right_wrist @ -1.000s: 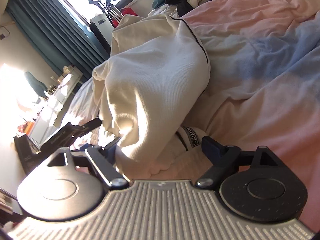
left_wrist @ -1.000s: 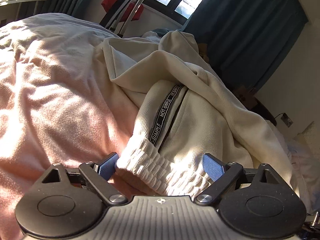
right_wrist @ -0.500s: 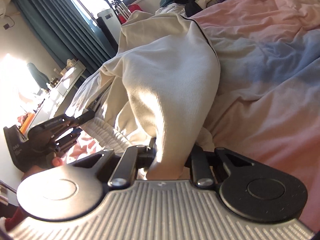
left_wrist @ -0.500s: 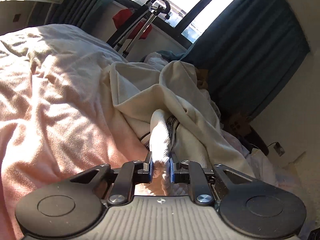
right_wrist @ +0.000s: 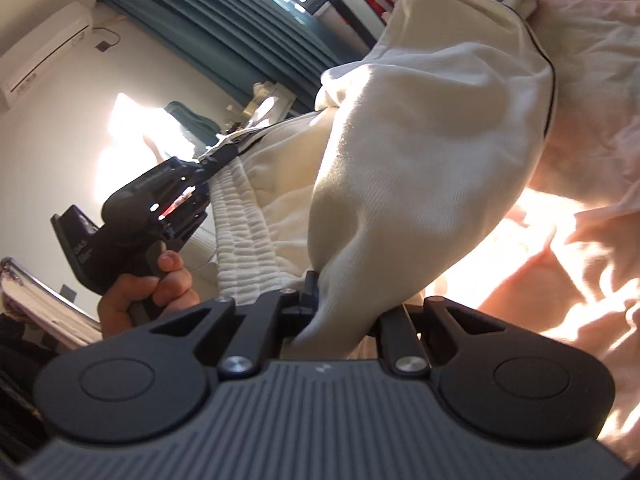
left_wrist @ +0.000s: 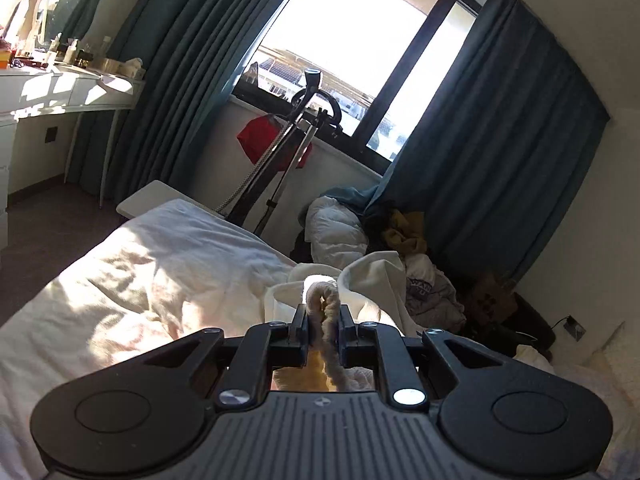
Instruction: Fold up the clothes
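The cream trousers (right_wrist: 432, 152) are held up off the bed (left_wrist: 120, 300) between both grippers. The ribbed waistband (left_wrist: 326, 320) is pinched in the narrowed fingers of the left gripper (left_wrist: 323, 326). Cloth is clamped by the right gripper (right_wrist: 340, 312), its fingers drawn close. The left gripper is gripped by a hand (right_wrist: 148, 296), seen from the right wrist.

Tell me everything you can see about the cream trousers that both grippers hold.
The cream trousers look like soft ribbed knit, with a gathered elastic waistband and thin dark piping along one seam. They are lifted and hang bunched, not flat, over the pink bedcover. The left hand-held gripper is shut on the waistband; the right hand-held gripper pinches another bunch of the fabric. Sunlight falls across the cloth.
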Available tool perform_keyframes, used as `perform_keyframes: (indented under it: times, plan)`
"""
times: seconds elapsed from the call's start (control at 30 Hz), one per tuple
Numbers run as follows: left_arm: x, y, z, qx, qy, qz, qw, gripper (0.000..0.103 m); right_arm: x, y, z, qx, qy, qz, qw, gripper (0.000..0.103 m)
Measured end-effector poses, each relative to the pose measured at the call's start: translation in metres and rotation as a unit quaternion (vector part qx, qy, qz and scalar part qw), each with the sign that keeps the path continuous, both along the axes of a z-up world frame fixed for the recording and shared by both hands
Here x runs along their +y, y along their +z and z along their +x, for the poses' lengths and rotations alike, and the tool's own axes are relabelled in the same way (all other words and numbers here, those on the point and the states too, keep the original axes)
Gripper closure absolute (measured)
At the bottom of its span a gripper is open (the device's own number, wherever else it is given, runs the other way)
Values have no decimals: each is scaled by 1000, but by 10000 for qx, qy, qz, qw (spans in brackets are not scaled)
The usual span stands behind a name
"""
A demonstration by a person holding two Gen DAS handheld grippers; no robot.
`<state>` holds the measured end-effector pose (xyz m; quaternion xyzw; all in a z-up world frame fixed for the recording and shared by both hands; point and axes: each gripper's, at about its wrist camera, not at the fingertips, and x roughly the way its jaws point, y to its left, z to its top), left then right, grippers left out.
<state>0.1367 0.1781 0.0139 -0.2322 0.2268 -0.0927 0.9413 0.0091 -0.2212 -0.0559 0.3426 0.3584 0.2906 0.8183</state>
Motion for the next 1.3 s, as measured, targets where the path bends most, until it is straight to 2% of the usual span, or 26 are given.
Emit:
perform_keyframes:
  times: [0.17, 0.27, 0.37, 0.47, 0.57, 0.63, 0.7, 0.77, 0.8, 0.83, 0.87, 0.9, 0.93, 0.97, 1.03, 1.1, 1.23, 1.3]
  plan:
    - [59, 11, 1, 71, 414, 290, 9987, 89, 70, 11, 10, -21, 775, 225, 9967, 90]
    - [95, 18, 1, 114, 661, 464, 9967, 89, 111, 4, 18, 7, 1165, 185, 9930, 90]
    - [121, -15, 6, 485, 847, 360, 9946, 89, 144, -14, 29, 128, 1389, -16, 9902, 90]
    - [141, -49, 3, 810, 930, 289, 9919, 89, 157, -40, 39, 307, 1465, -274, 9884, 90]
    - [150, -64, 0, 832, 937, 200, 9919, 88, 161, -61, 48, 596, 1551, -208, 9859, 90]
    - [152, -64, -3, 784, 915, 174, 9926, 88, 160, -62, 49, 576, 1558, -182, 9859, 88]
    - [150, -59, -12, 743, 952, 172, 9925, 87, 159, -51, 49, 440, 1591, -357, 9856, 87]
    - [147, -54, -21, 706, 1004, 174, 9923, 85, 159, -42, 47, 306, 1622, -603, 9844, 82]
    - [145, -51, -26, 687, 1030, 175, 9921, 82, 158, -37, 45, 244, 1629, -737, 9836, 77]
    - [144, -48, -31, 668, 1056, 176, 9920, 71, 156, -35, 42, 215, 1614, -860, 9829, 69]
    - [142, -45, -36, 649, 1082, 177, 9918, 65, 153, -32, 39, 192, 1594, -973, 9822, 66]
    - [140, -42, -41, 630, 1108, 178, 9917, 53, 146, -32, 36, 214, 1543, -1031, 9824, 59]
    - [139, -39, -46, 612, 1134, 180, 9915, 48, 138, -31, 33, 235, 1492, -1089, 9825, 52]
    - [137, -36, -51, 593, 1160, 181, 9913, 46, 130, -30, 30, 253, 1442, -1132, 9827, 49]
    - [131, -27, -64, 562, 1195, 311, 9908, 37, 113, -27, 23, 258, 1344, -1062, 9849, 28]
    - [121, -17, -77, 527, 1173, 434, 9907, 33, 99, -21, 18, 175, 1249, -1026, 9867, 18]
    - [88, 6, -96, 359, 967, 724, 9920, 30, 66, -9, 4, -197, 1137, -1299, 9848, 19]
    - [62, 17, -99, 281, 766, 936, 9923, 25, 41, -7, -3, -504, 980, -1704, 9792, 19]
